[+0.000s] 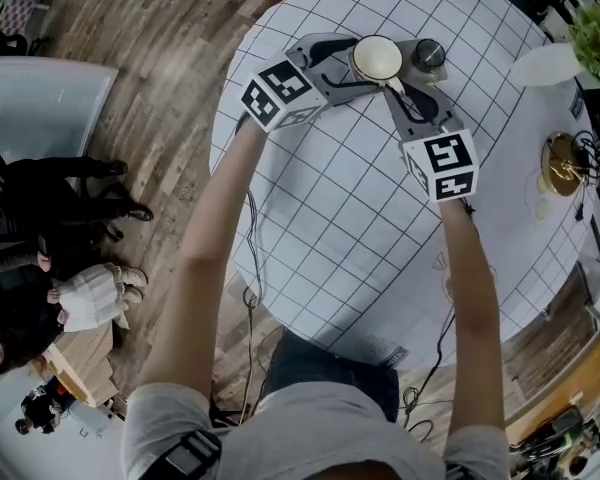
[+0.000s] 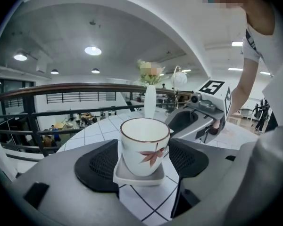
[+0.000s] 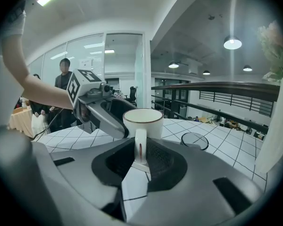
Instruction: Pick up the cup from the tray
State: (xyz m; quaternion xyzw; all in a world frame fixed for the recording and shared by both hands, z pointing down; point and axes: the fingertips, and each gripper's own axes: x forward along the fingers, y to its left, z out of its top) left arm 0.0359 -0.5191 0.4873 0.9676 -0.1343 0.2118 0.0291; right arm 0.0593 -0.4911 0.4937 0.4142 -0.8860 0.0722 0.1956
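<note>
A white cup (image 1: 377, 58) with a red leaf print (image 2: 144, 142) stands on a small square white tray (image 2: 139, 179) at the far side of the round table. My left gripper (image 1: 360, 65) reaches in from the left. It is open, and its black pads (image 2: 101, 164) flank the cup and tray without pressing on them. My right gripper (image 1: 395, 86) comes from the near side and is shut on the cup's handle (image 3: 140, 147), with both pads against it. In the right gripper view the cup's body (image 3: 142, 121) rises just beyond the jaws.
A dark round lid (image 1: 428, 54) lies right of the cup on the grid-patterned cloth (image 1: 330, 218). A white vase (image 1: 545, 65) with flowers and a gold round object (image 1: 562, 163) stand at the right. People (image 1: 40, 258) are on the wooden floor at left.
</note>
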